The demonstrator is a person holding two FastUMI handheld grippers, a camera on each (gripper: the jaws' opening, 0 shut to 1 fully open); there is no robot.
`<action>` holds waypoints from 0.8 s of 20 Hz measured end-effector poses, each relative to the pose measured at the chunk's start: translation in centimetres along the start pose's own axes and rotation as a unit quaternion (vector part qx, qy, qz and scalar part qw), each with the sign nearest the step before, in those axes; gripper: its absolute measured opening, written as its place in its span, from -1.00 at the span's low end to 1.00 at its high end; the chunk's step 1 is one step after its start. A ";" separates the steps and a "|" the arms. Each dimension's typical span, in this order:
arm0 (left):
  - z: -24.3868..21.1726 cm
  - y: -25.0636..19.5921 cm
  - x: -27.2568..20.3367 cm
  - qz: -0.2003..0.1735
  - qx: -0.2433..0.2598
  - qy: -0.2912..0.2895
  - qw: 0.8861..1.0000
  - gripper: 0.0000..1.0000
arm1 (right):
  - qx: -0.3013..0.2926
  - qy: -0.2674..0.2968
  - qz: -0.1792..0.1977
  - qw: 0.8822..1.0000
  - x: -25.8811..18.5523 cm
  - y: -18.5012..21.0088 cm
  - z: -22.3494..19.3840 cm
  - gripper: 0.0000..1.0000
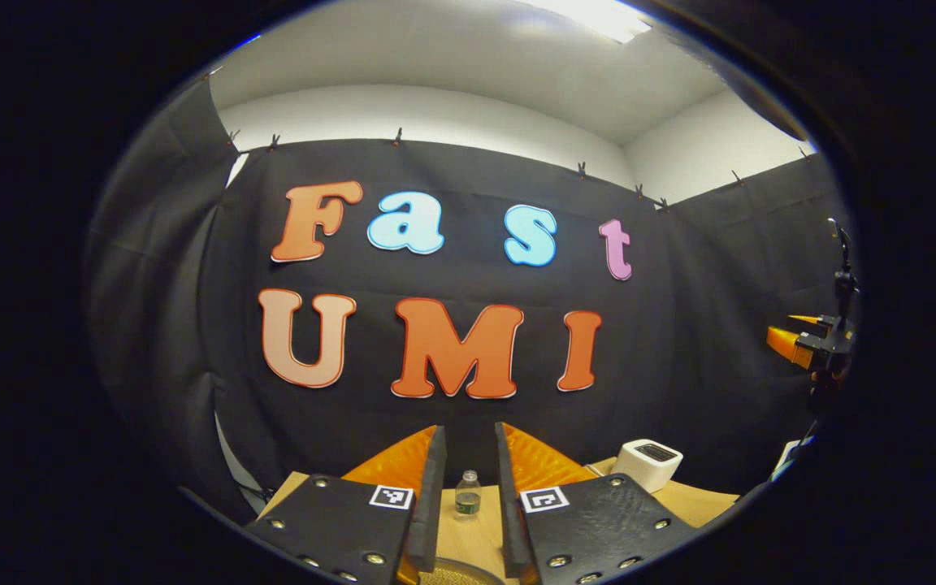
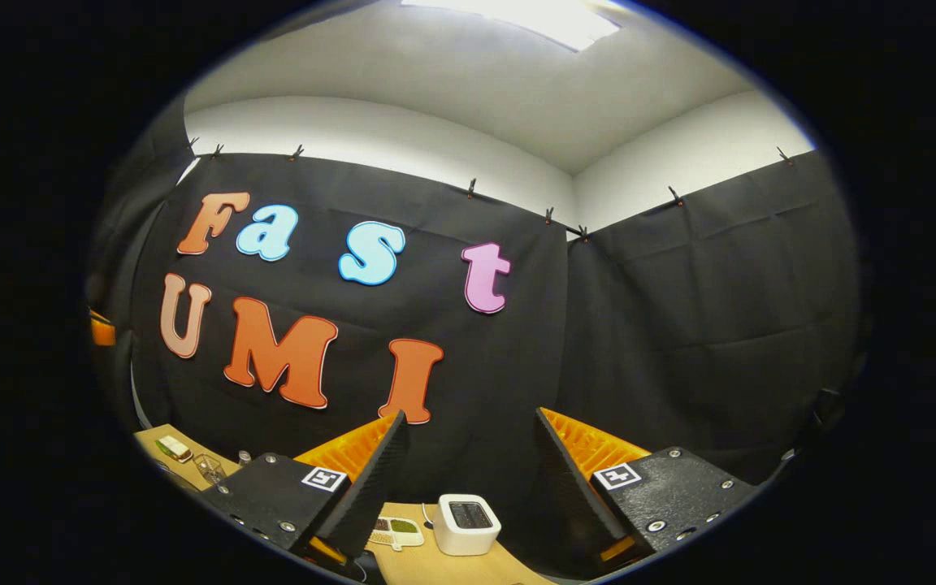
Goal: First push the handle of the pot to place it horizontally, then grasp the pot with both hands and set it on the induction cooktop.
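Note:
Both grippers are raised and face the black booth wall above the wooden table (image 1: pixel 704 500). My left gripper (image 1: pixel 469 429) is open by a narrow gap with nothing between its fingers. A small clear bottle (image 1: pixel 468 493) stands far off on the table, seen through that gap. My right gripper (image 2: pixel 470 418) is open wide and holds nothing. In the left gripper view the right gripper (image 1: pixel 811 345) hangs in the air at the far right edge. A pale rounded edge (image 1: pixel 456 575) at the bottom of that view is too cropped to identify.
A white box-shaped appliance (image 2: pixel 466 524) with a dark top slot sits on the table (image 2: pixel 411 565) near the back wall, also in the left gripper view (image 1: pixel 648 463). A small packet (image 2: pixel 395 530) lies beside it. A glass (image 2: pixel 208 467) and a small pack (image 2: pixel 174 447) lie at the left.

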State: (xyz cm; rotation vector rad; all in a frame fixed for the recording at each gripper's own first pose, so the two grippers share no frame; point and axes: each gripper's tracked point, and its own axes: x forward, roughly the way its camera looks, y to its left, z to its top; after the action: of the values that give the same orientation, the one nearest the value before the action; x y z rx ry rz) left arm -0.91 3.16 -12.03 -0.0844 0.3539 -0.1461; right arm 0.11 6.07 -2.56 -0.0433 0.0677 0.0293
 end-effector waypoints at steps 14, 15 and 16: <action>-21.1 -4.8 -1.6 -0.086 0.013 0.337 0.937 -0.93 | -0.006 0.014 -0.057 0.998 -0.9 -5.3 -0.6 0.89; -22.6 -5.2 -2.3 -0.095 0.006 0.365 0.926 -0.94 | -0.006 0.015 -0.058 0.998 -1.1 -5.6 -0.5 0.89; -24.3 -5.5 -3.1 -0.099 -0.001 0.391 0.915 -0.94 | -0.006 0.014 -0.060 0.998 -1.1 -5.6 -0.5 0.89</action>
State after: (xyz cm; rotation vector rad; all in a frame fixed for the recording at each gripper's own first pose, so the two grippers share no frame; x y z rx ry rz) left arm -12.98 -3.13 -33.10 -0.0607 1.1508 -0.3826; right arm -0.84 0.45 -2.70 -0.0603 0.0933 -0.0904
